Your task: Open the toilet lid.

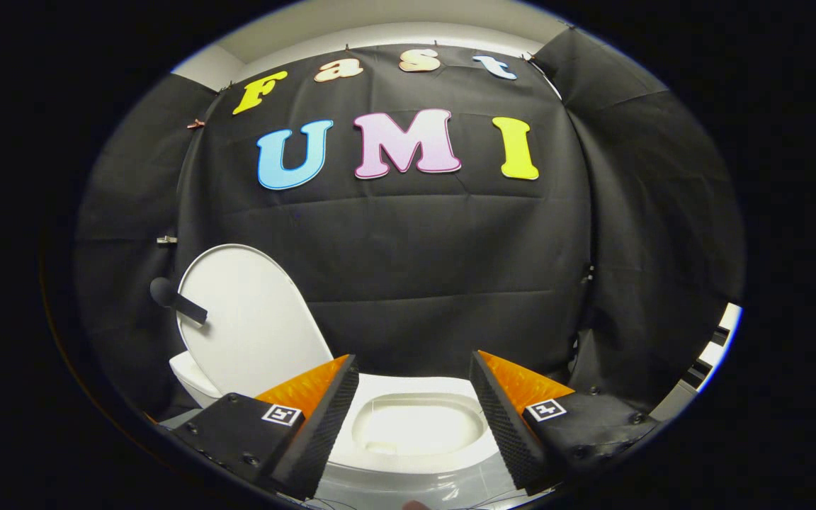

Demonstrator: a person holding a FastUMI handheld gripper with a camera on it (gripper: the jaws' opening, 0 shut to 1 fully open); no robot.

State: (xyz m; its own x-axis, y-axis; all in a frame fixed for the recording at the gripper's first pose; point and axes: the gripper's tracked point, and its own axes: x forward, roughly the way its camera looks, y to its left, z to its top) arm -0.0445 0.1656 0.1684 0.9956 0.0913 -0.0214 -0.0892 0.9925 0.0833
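The toilet lid (248, 319) stands raised, upright or tilted slightly back, beyond and to the left of the jaws, its inner face turned toward the camera. Its lower edge meets the back of the toilet (408, 471) at the hinge end, which is why it holds that position unaided: nothing touches it. A dark knob on a short dark strap (180, 301) sits at the lid's left edge (probably a pull handle fitted for gripping, though its fastening cannot be made out).

The gripper (414, 386) is released: its jaws stand wide apart and grasp nothing. Between them, and just ahead, lies the open bowl (418, 428) with the seat rim around it, fully exposed. The jaws are well clear of the lid and of the handle, level with the bowl and not up at the lid's height.

Judgement: with the lid up and the bowl uncovered, the task appears complete or very nearly so. The wide jaw setting is consistent with a let-go after the lift. The remaining risk is the lid falling forward if its lean is marginal; the pictures do not settle how far back it rests against the black cloth wall (408, 283).
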